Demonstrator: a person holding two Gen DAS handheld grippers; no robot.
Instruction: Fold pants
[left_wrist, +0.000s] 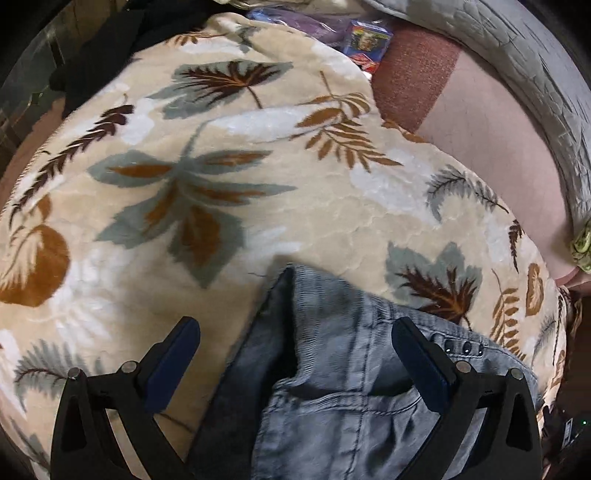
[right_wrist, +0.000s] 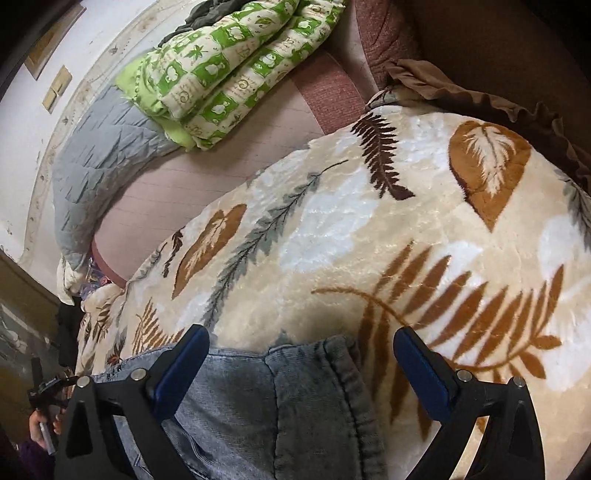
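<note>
**Both grippers spread wide over the denim**

I saw the faded blue-grey denim pants lying crumpled at the near edge of a plush cream fleece blanket printed with brown, rust and grey leaves. The denim looked soft and ribbed, with stitched seams, a pocket opening and a short row of small metal studs near the waistband. The blanket's pile was thick and slightly embossed.

My left gripper stood wide apart, its black fingers with blue pads straddling a raised fold of the pants; I could not tell whether either pad touched the cloth. My right gripper was likewise spread wide, with a hemmed corner of the pants lying between its fingers, nearer the left one.

Farther off, a green-and-cream patchwork quilt lay folded on a pinkish ribbed sheet, beside a grey quilted cover at the left. At the far left edge, a hand held the other gripper's handle.
</note>
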